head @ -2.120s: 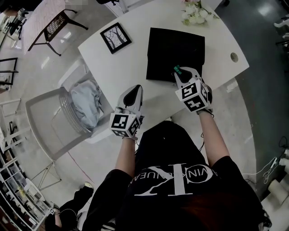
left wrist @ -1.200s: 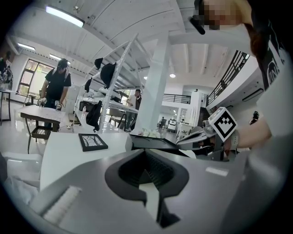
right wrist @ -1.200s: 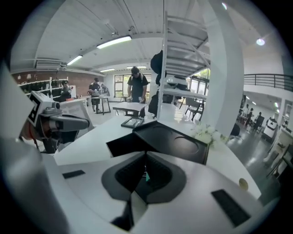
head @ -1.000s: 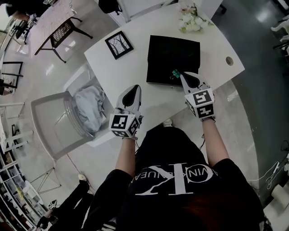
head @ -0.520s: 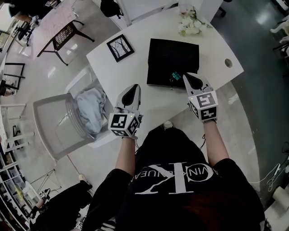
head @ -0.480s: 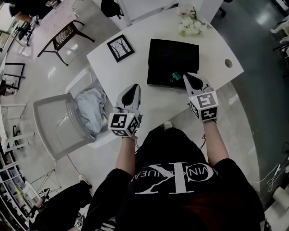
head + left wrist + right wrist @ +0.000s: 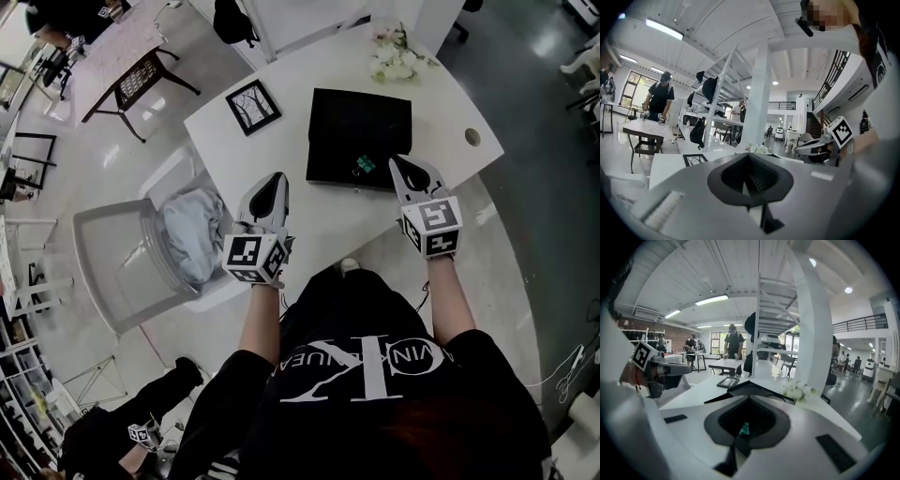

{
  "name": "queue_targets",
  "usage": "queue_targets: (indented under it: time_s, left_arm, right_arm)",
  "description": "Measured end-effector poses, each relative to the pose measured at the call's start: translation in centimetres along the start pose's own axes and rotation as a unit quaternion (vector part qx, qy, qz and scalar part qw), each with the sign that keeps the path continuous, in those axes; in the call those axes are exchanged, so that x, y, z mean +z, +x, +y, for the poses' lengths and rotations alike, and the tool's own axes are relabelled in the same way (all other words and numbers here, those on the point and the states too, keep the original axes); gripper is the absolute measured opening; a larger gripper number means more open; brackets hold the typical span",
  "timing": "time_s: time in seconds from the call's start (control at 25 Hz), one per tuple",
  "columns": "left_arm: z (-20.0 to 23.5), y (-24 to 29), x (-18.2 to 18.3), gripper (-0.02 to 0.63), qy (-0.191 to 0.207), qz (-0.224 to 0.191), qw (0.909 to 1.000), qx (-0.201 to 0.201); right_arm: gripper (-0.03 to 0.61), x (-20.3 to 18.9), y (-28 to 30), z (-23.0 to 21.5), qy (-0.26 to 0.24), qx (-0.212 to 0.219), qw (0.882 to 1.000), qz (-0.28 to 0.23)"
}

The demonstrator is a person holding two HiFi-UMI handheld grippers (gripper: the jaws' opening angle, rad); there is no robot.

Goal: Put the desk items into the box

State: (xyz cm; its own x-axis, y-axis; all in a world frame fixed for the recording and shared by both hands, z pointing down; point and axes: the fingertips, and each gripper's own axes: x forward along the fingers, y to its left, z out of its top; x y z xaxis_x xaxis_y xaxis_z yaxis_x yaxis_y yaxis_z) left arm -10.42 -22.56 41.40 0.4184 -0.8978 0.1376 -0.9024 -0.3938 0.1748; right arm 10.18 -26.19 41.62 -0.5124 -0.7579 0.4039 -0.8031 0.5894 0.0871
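An open black box [image 7: 359,131] lies on the white desk [image 7: 281,145]. A small green item [image 7: 364,165] rests inside it near the front edge, and shows through the right jaws' slit [image 7: 745,428]. My right gripper [image 7: 401,165] hovers just right of the box's front corner, jaws closed and empty. Over the desk's near edge, left of the box, my left gripper [image 7: 276,180] is shut and holds nothing. A black picture frame [image 7: 253,105] and a bunch of white flowers [image 7: 394,58] sit on the desk outside the box.
A grey chair [image 7: 117,272] carrying a pale blue cloth [image 7: 192,230] stands at the desk's left. The desk has a cable hole [image 7: 472,137] at its right end. A small table [image 7: 122,47] stands far left, and a person crouches at the bottom left [image 7: 112,441].
My right gripper has let go of the green item in the box and drawn back to the right, towards the desk's near edge. The left gripper has barely moved.
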Motion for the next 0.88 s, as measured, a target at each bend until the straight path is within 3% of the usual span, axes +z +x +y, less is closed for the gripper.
queue_targets:
  time_s: [0.88]
  left_arm:
    - [0.4, -0.4, 3.9, 0.011, 0.035, -0.039, 0.9985, 0.011]
  right_arm:
    - [0.014, 2.1, -1.6, -1.0, 0.047, -0.003, 0.997, -0.067]
